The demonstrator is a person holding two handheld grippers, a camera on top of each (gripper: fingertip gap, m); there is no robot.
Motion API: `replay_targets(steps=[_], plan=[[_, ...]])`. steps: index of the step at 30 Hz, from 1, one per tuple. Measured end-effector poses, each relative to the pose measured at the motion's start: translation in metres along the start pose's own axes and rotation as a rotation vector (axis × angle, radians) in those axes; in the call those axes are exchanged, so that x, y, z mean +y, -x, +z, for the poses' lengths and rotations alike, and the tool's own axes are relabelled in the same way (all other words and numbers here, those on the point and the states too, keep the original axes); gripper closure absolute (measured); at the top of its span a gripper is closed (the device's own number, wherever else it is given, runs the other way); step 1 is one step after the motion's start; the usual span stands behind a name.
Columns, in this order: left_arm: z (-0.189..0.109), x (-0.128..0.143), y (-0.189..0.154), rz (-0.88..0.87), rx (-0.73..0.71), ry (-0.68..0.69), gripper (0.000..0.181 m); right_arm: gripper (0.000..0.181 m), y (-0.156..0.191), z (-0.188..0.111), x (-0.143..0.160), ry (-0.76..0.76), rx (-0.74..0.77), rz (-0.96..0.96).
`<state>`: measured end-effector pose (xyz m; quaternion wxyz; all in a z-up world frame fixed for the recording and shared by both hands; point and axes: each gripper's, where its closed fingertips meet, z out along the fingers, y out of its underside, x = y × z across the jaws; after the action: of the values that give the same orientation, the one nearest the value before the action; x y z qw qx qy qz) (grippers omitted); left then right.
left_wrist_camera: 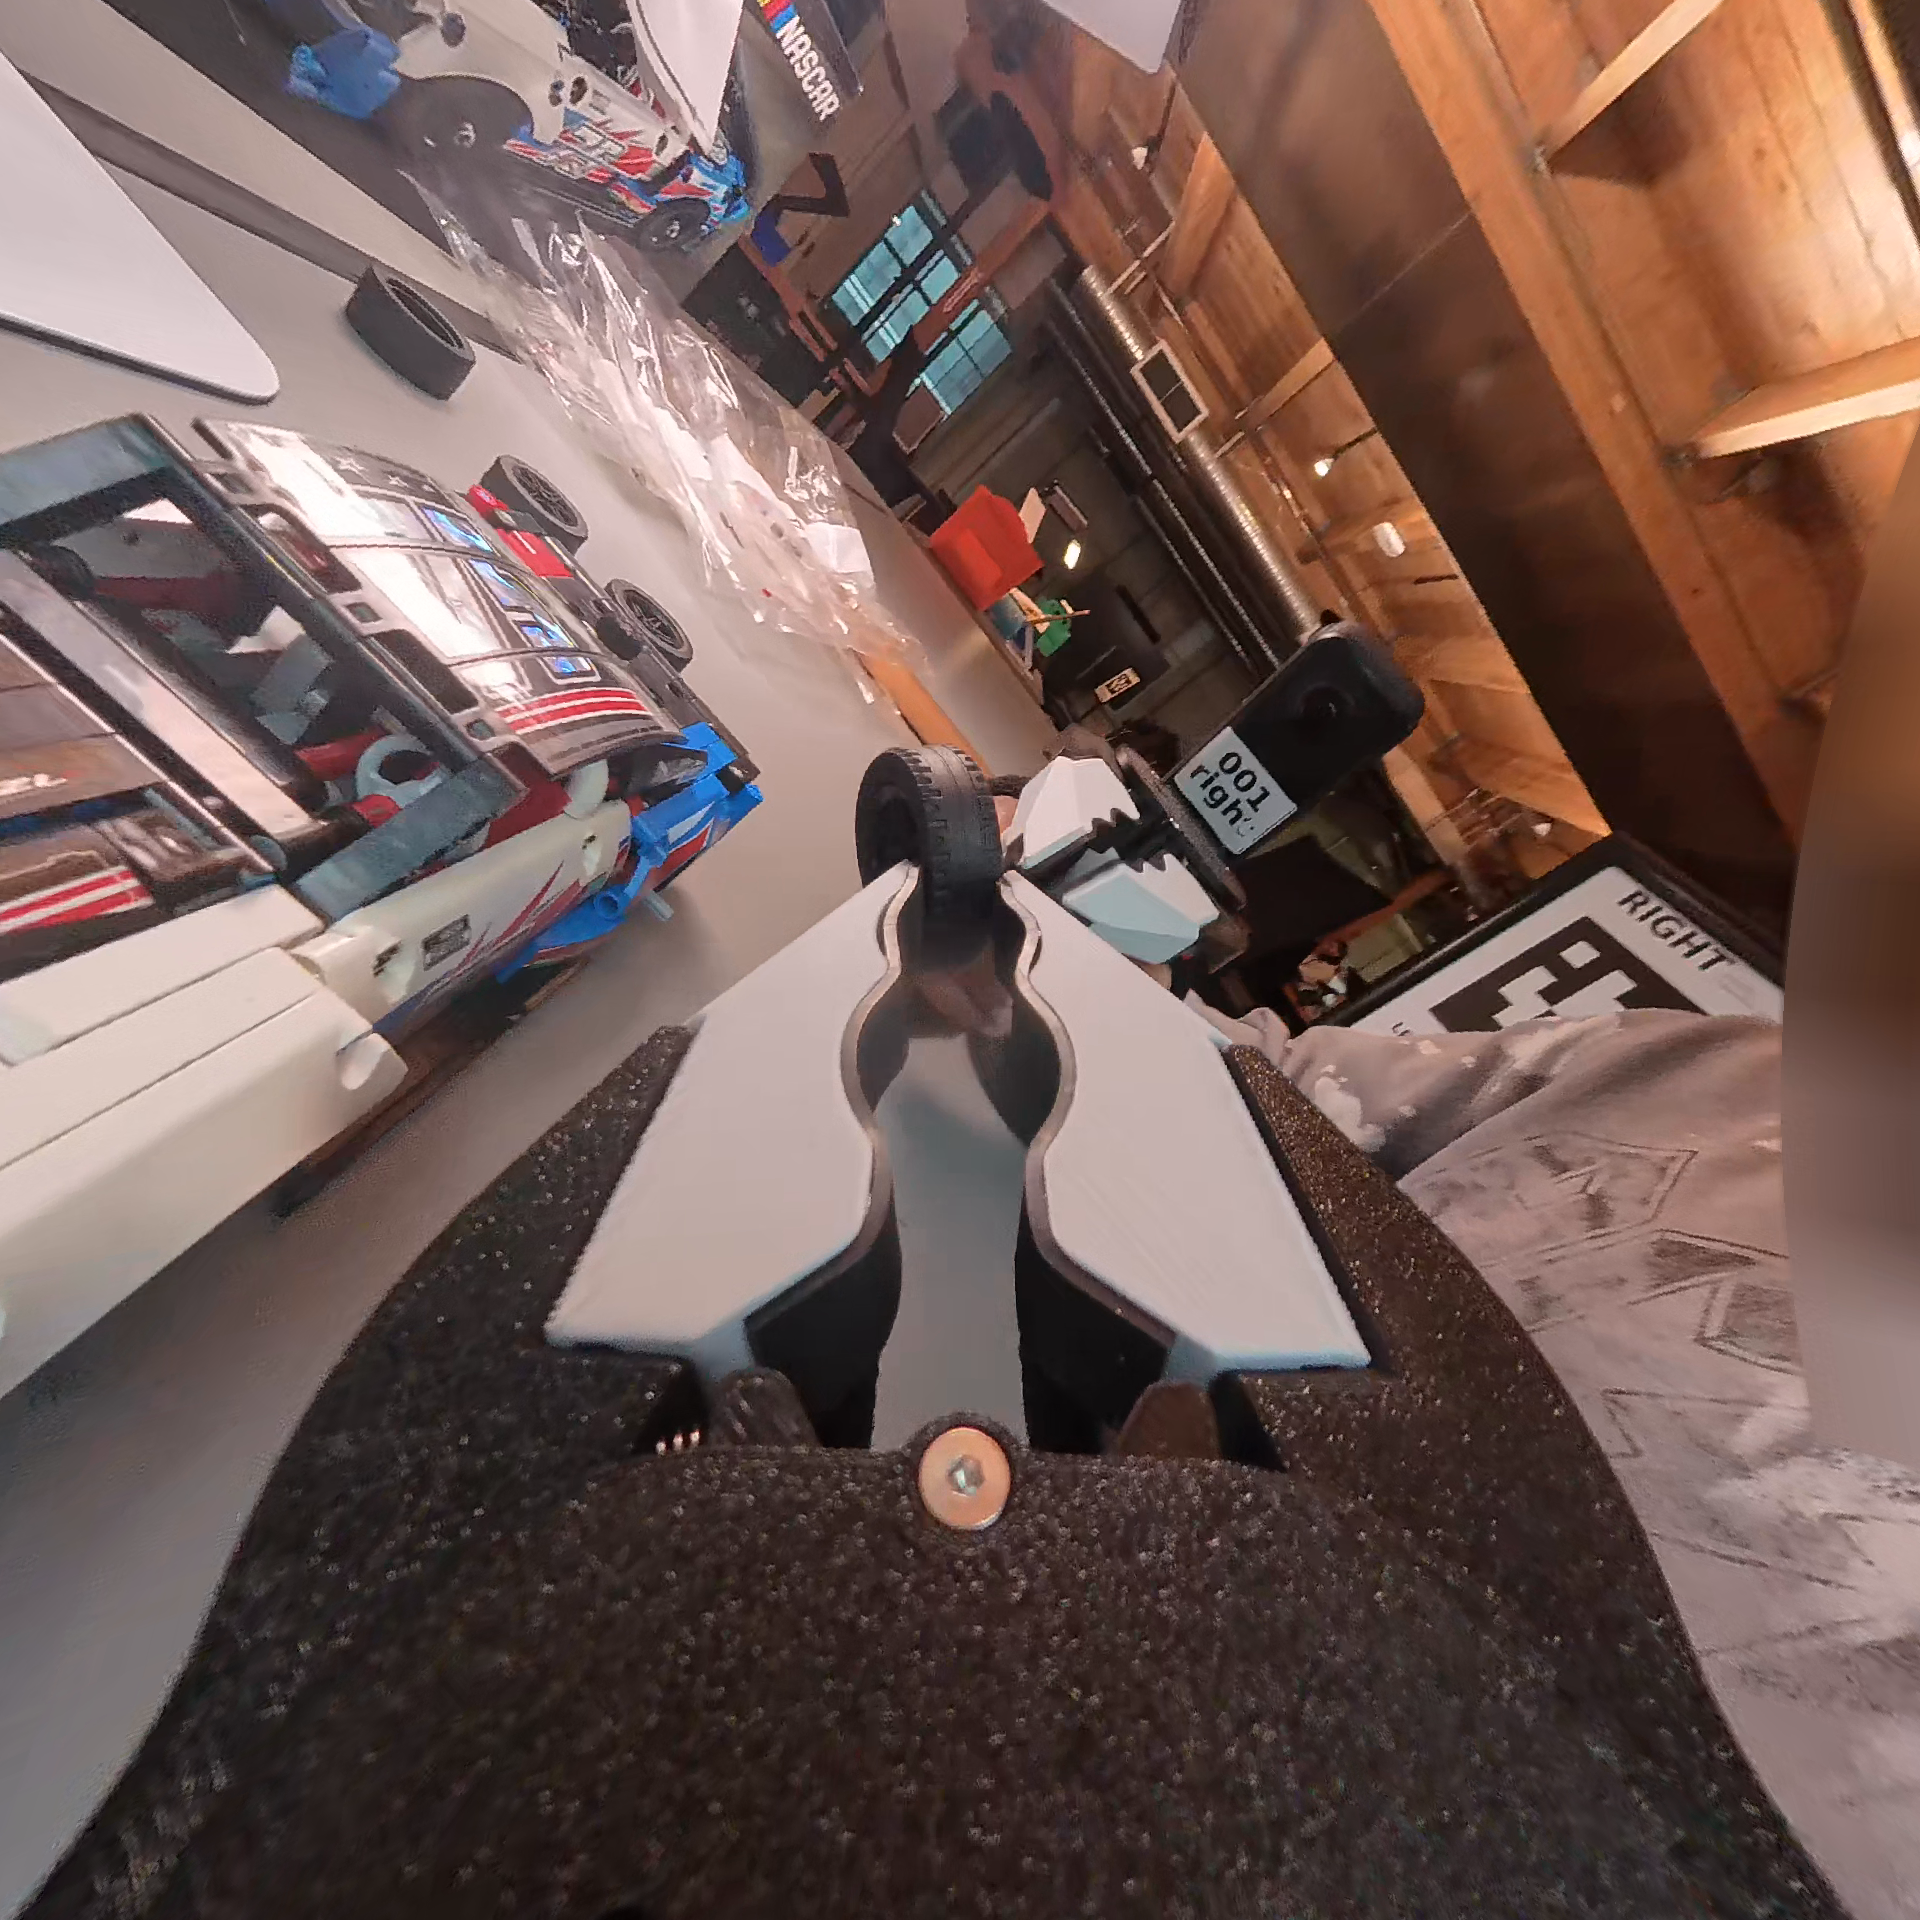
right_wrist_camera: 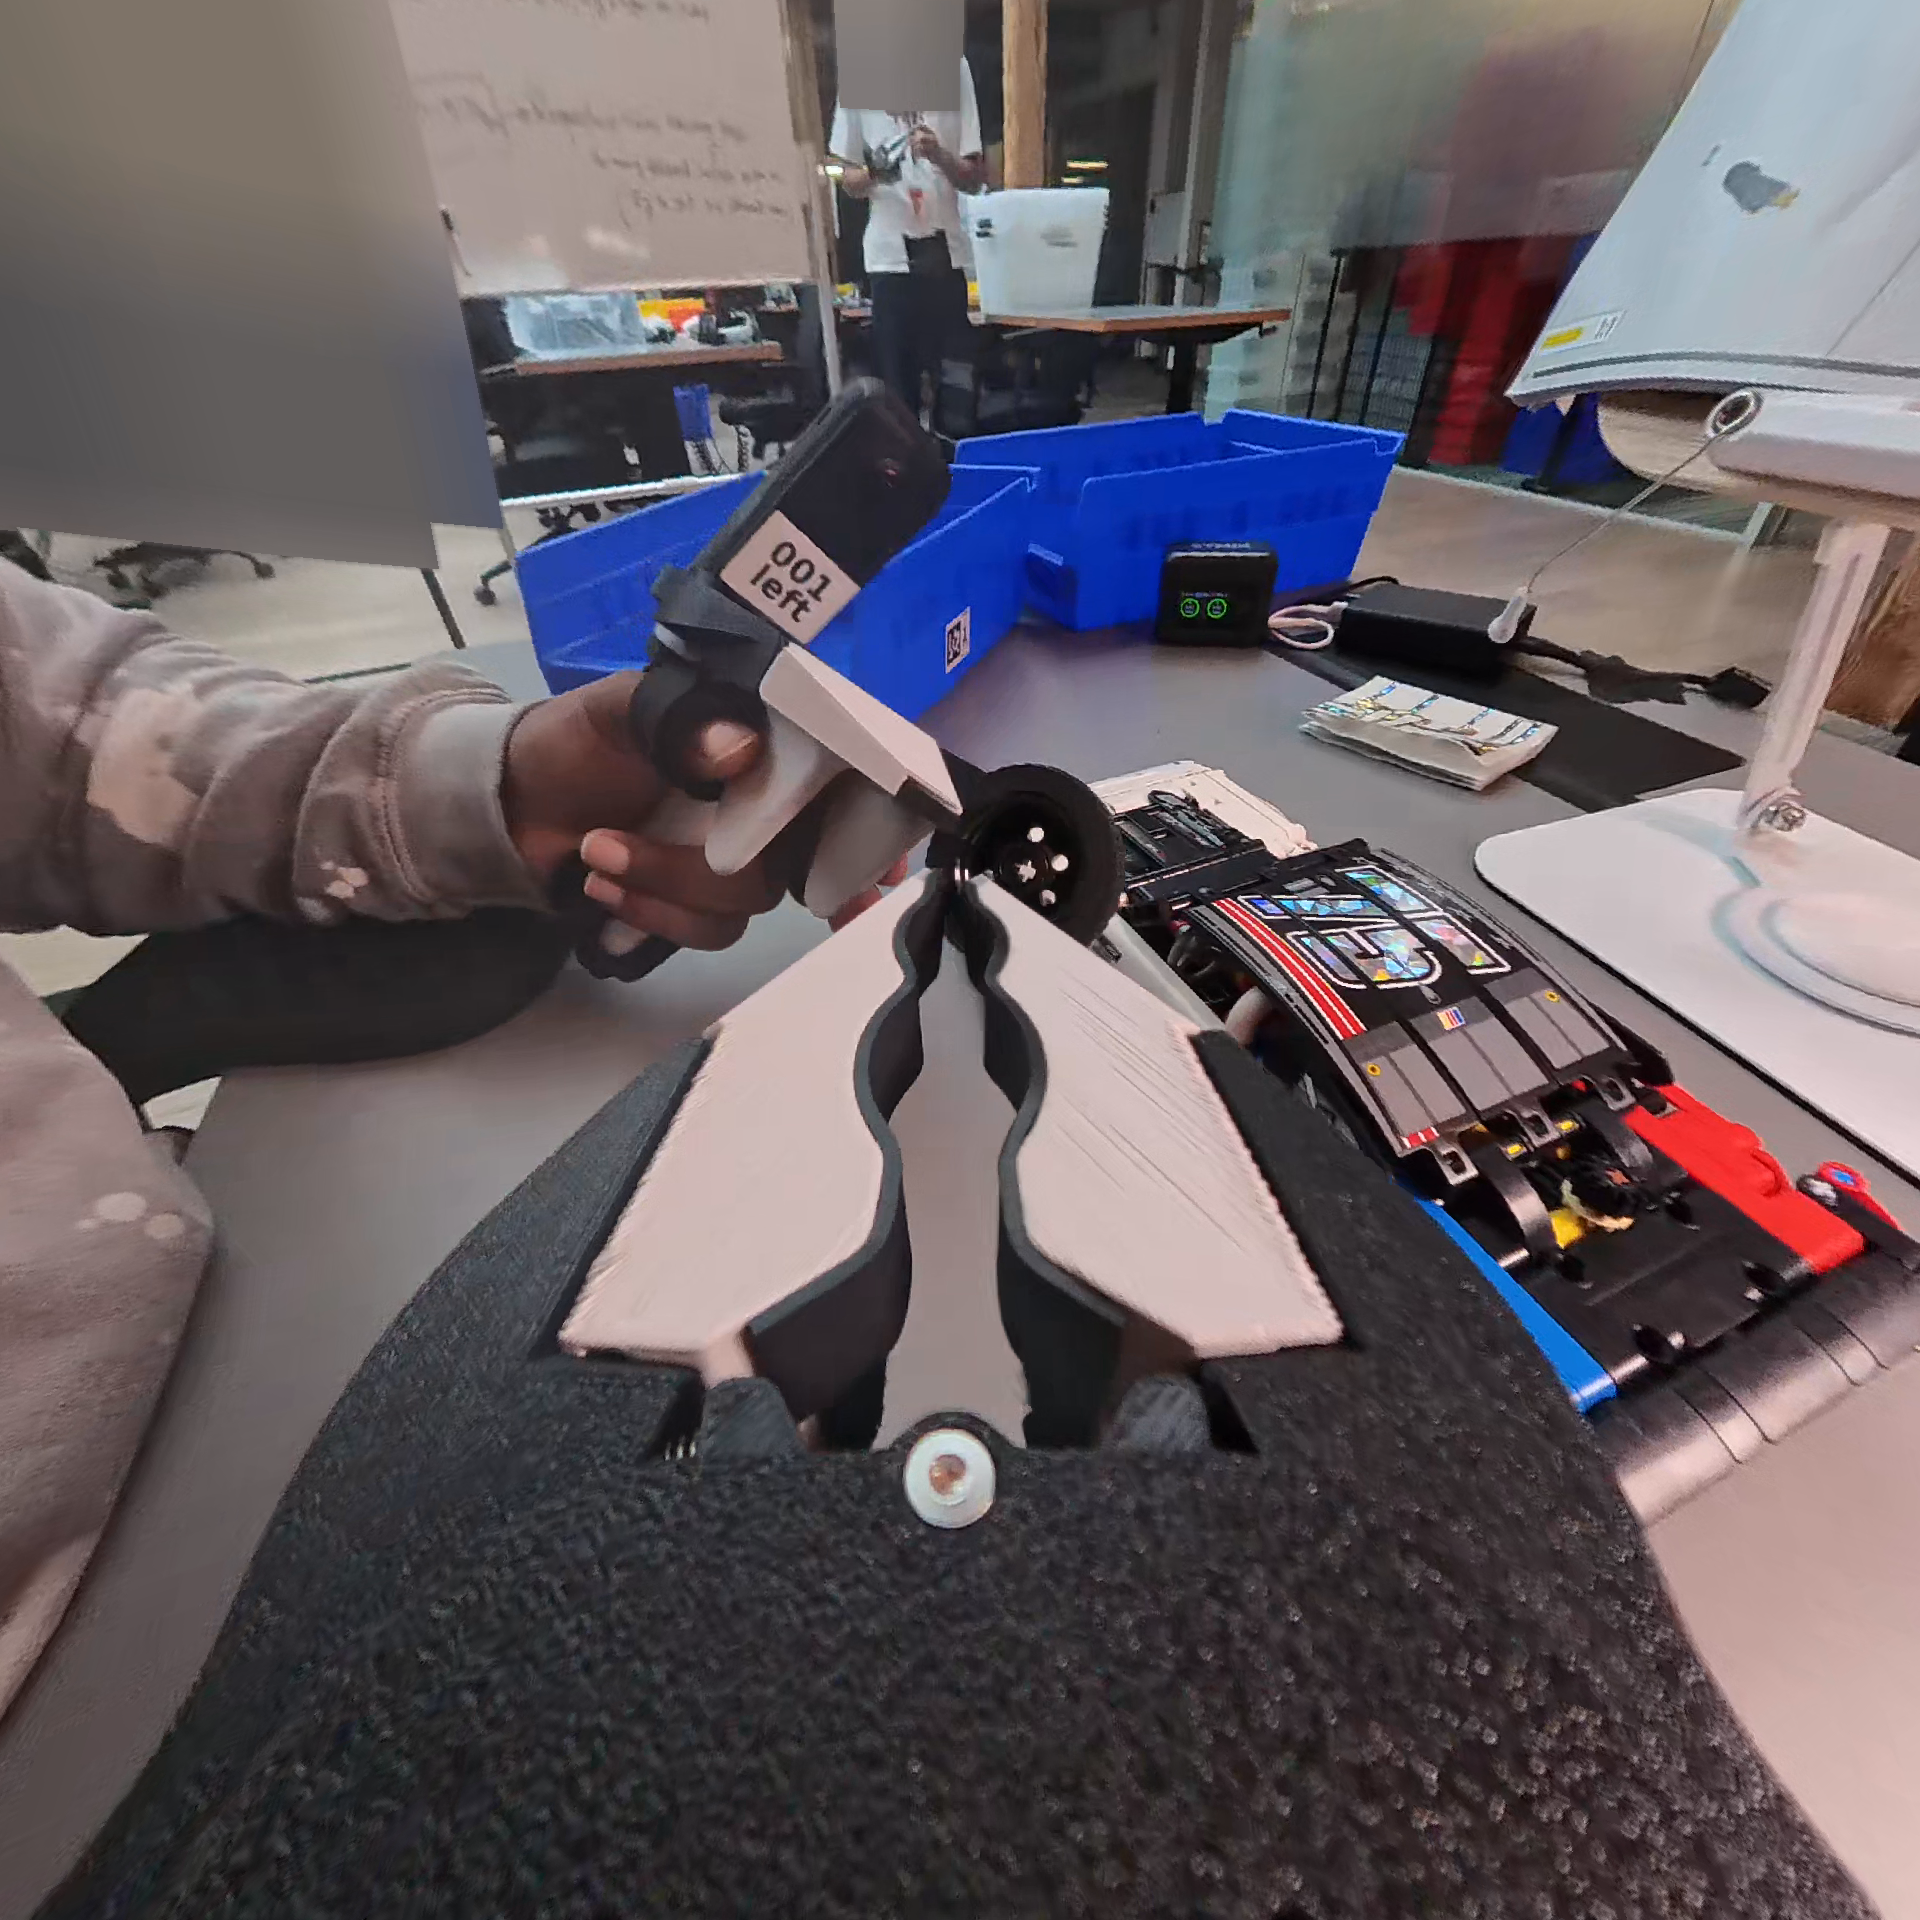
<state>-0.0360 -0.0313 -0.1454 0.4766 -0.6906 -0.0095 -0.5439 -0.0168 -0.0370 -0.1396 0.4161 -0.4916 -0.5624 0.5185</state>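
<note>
the left claw (left_wrist_camera: 951, 883) pinches one black toy wheel (left_wrist_camera: 928, 821) by its tread, held above the grey worktop (left_wrist_camera: 810, 727). the right claw (right_wrist_camera: 961, 899), tips pressed together, nips a small part at that wheel's hub. one brick-built race car (right_wrist_camera: 1455, 1060) lies just right; a second loose wheel (left_wrist_camera: 408, 332) sits well apart with bare worktop between.
</note>
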Motion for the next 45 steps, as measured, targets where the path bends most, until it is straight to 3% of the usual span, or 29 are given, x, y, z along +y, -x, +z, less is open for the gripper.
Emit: replay_targets(steps=[4, 10, 22, 26, 37, 40, 42, 43, 45], plan=[[0.000, -0.002, -0.004, -0.089, 0.064, -0.035, 0.171, 0.169, 0.005, 0.004, 0.001, 0.018, 0.014, -0.071], [0.005, 0.003, -0.010, -0.069, 0.067, -0.024, 0.171, 0.170, 0.006, 0.008, 0.000, 0.054, 0.110, -0.250], [0.008, 0.012, 0.012, 0.066, -0.194, -0.022, 0.171, 0.176, -0.009, 0.015, 0.018, 0.248, 0.365, -0.436], [0.007, 0.009, 0.017, 0.047, -0.212, -0.053, 0.172, 0.178, -0.013, 0.020, 0.022, 0.270, 0.408, -0.401], [0.011, 0.009, 0.002, -0.034, -0.071, -0.035, 0.173, 0.181, -0.013, 0.007, 0.007, 0.166, 0.295, -0.234], [0.011, 0.013, 0.001, 0.005, -0.082, -0.007, 0.179, 0.181, -0.014, 0.005, 0.010, 0.175, 0.298, -0.255], [0.015, 0.029, -0.010, 0.045, -0.043, 0.066, 0.180, 0.181, -0.044, -0.011, 0.002, 0.174, 0.430, -0.283], [0.018, 0.039, -0.010, 0.095, -0.071, 0.100, 0.180, 0.181, -0.051, -0.018, -0.003, 0.155, 0.409, -0.225], [0.018, 0.036, -0.008, 0.129, -0.097, 0.100, 0.180, 0.181, -0.034, -0.014, 0.000, 0.173, 0.343, -0.299]])
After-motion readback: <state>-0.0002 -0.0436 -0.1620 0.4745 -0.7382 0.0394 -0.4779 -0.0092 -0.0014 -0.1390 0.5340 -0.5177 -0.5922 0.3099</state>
